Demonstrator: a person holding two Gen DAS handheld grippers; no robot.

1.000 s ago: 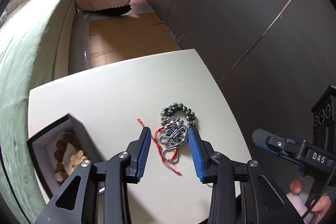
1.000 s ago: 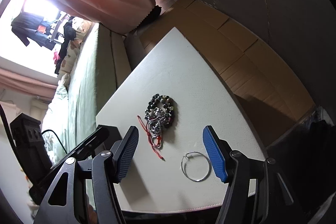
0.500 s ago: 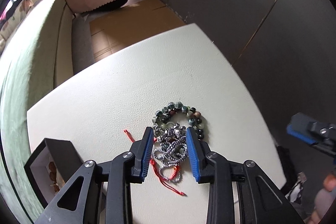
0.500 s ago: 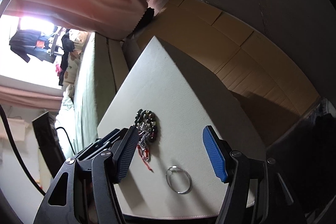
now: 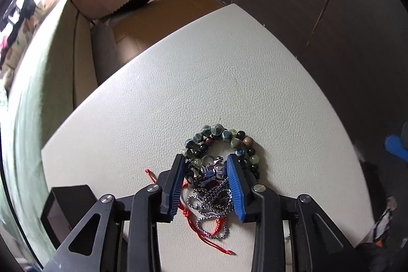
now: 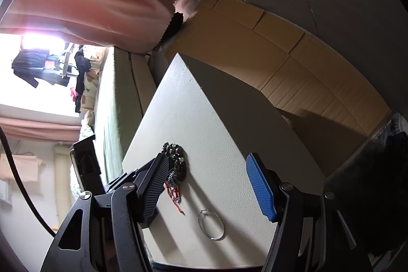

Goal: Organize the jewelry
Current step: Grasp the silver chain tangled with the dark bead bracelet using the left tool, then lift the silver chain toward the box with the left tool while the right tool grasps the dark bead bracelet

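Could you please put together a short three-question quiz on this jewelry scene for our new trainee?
1. True or false: the silver chain lies between the fingers of the left tool.
2. Which item lies apart from the tangle? A) beaded bracelet B) red cord C) silver hoop
3. Fill in: the right tool holds ____.

Key: 1 true; 2 C; 3 nothing.
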